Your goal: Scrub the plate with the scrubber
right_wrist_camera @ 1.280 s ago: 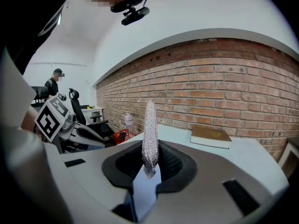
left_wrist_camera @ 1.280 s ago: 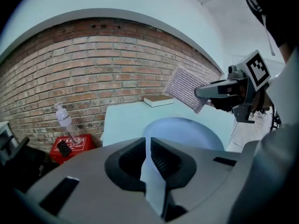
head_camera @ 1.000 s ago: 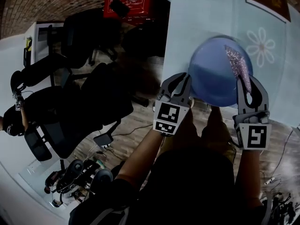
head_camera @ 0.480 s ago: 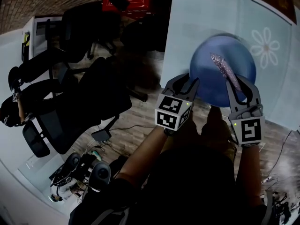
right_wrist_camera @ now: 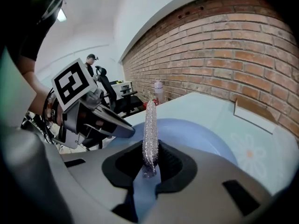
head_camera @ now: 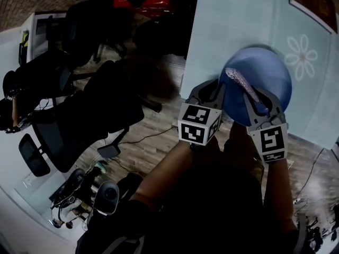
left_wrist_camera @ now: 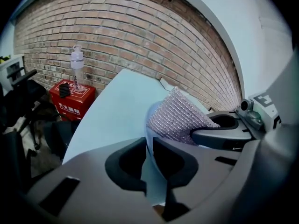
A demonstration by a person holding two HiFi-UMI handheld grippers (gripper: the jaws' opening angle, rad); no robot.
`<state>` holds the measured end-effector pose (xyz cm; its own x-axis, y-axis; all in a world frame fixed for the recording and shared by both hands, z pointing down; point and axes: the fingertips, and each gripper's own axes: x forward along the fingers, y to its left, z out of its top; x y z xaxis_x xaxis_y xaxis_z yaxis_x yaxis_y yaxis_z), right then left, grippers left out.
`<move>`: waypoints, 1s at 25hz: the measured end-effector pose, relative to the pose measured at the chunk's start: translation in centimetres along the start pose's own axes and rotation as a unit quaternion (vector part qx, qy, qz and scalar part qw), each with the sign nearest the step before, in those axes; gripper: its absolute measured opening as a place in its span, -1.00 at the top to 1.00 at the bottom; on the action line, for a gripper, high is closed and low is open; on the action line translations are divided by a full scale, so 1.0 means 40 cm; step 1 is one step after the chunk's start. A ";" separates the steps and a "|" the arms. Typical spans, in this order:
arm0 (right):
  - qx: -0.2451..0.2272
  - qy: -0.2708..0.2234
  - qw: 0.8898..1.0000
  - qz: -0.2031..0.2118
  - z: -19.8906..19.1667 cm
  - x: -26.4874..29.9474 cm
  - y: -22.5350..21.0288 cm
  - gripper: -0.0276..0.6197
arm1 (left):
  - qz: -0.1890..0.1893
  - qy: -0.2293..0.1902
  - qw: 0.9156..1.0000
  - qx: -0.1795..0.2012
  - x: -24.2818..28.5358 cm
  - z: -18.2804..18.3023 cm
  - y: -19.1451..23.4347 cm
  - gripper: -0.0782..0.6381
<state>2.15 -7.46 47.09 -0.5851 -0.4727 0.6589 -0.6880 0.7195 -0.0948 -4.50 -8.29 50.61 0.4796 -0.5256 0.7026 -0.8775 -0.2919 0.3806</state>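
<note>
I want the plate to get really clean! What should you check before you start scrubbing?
1. Left gripper grips the plate by its rim: ok. Its jaws have just been closing, and the rim is between them.
2. Right gripper holds the scrubber: ok, pinched upright.
3. Scrubber is over the plate's inside: ok.
4. Scrubber touches the plate: cannot tell.
5. Plate rests on the table: cannot tell.

glittery mesh scrubber (right_wrist_camera: 150, 125), smooth plate (head_camera: 274, 79)
</note>
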 end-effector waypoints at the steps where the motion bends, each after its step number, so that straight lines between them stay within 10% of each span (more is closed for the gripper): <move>1: 0.002 0.002 1.000 -0.007 0.000 0.003 -0.010 0.64 | -0.001 -0.001 1.000 -0.002 0.001 0.001 0.001 0.61; 25: -0.107 0.068 0.977 -0.173 -0.002 -0.023 -0.277 0.64 | 0.015 -0.028 0.999 -0.029 0.001 0.039 0.055 0.65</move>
<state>10.36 -14.95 47.58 -0.2614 -0.6453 0.7178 -0.7212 0.6249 0.2990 -6.39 -10.19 50.56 0.4512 -0.5783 0.6797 -0.8894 -0.2292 0.3954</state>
